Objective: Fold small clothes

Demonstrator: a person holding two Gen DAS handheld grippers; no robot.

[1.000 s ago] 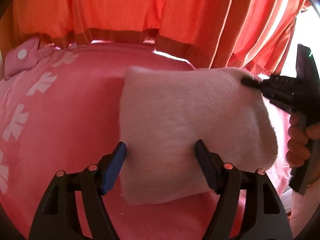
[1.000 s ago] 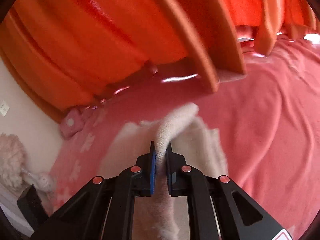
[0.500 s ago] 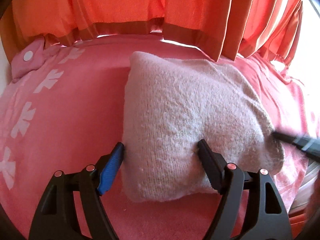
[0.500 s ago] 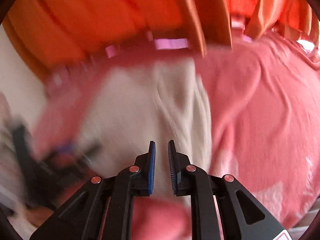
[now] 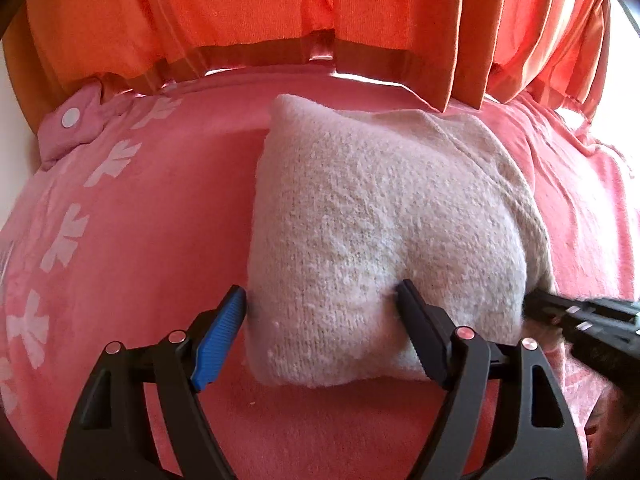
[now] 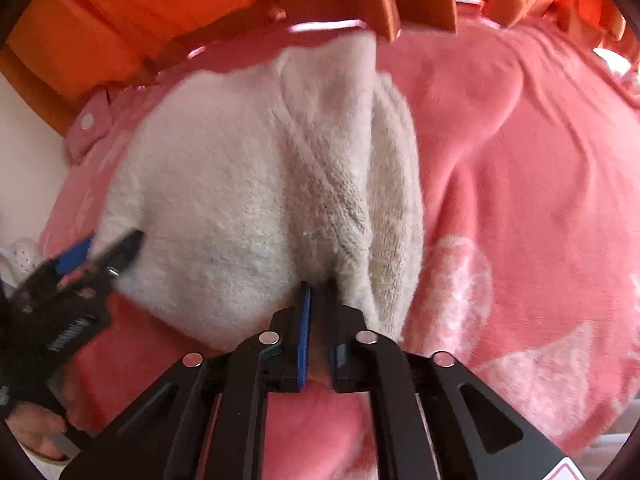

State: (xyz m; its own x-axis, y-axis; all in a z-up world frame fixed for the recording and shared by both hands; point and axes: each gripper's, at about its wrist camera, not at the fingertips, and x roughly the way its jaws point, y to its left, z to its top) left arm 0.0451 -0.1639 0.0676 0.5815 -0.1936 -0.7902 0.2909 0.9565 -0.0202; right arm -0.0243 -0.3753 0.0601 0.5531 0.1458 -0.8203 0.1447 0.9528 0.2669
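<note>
A fluffy cream knit garment (image 5: 372, 232) lies folded into a thick block on the pink blanket (image 5: 132, 240). My left gripper (image 5: 320, 308) is open, its fingers either side of the block's near left corner. My right gripper (image 6: 319, 292) is nearly closed, with a narrow gap between the pads, its tips against the near edge of the garment (image 6: 248, 184) by a ribbed fold; I cannot tell if cloth is caught between them. The right gripper also shows at the right edge of the left wrist view (image 5: 580, 316), and the left gripper at the left of the right wrist view (image 6: 108, 252).
Orange curtains (image 5: 320, 12) hang along the far side. A pink cloth item with a white dot (image 5: 76, 124) lies at the far left corner of the blanket. White bow prints run along the blanket's left side (image 5: 64, 236). A hand (image 6: 32, 428) holds the left gripper.
The right gripper let go of the raised garment edge and came down to the near right edge of the folded block. The garment now lies flat. The left gripper stayed open at the near corner.
</note>
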